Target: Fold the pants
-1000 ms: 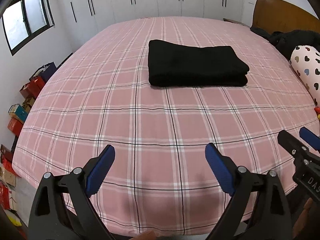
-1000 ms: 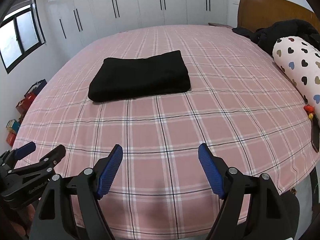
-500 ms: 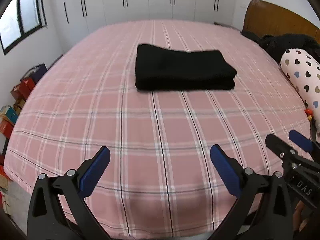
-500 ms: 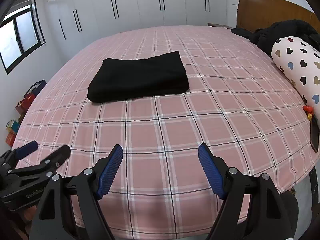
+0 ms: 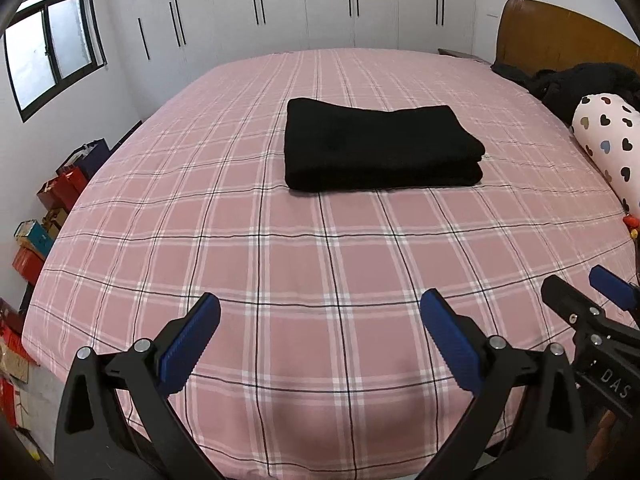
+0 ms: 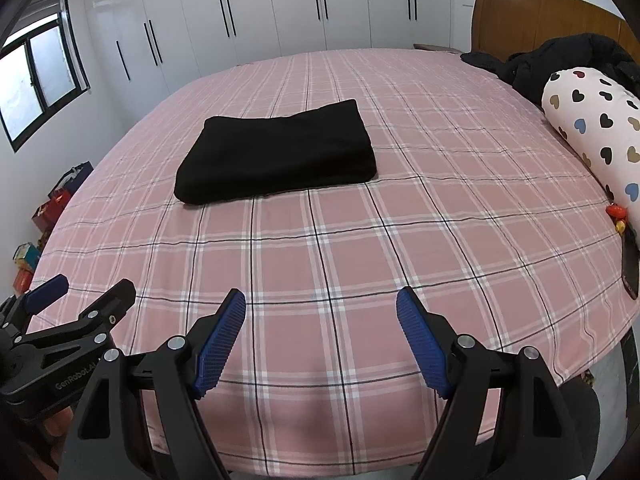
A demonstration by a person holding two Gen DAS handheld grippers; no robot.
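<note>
Black pants [image 5: 380, 148] lie folded into a flat rectangle near the middle of the pink plaid bed [image 5: 320, 264]; the same pants [image 6: 276, 152] show in the right wrist view. My left gripper [image 5: 320, 308] hovers over the bed's near edge, well short of the pants, open wide with nothing between its blue pads. Beside it my right gripper [image 6: 320, 304] is also open and empty. Each gripper shows at the edge of the other's view: the right gripper [image 5: 580, 292] and the left gripper [image 6: 92, 292].
A heart-print bolster [image 6: 592, 128] and dark clothes [image 6: 560, 60] lie at the bed's right by the wooden headboard [image 5: 560, 36]. Boxes and bags [image 5: 48, 208] crowd the floor at left. White wardrobes [image 5: 320, 4] line the far wall.
The left wrist view has swung slightly, so the pants sit more to the right in it; the left jaws stand a little wider. The right gripper has kept still.
</note>
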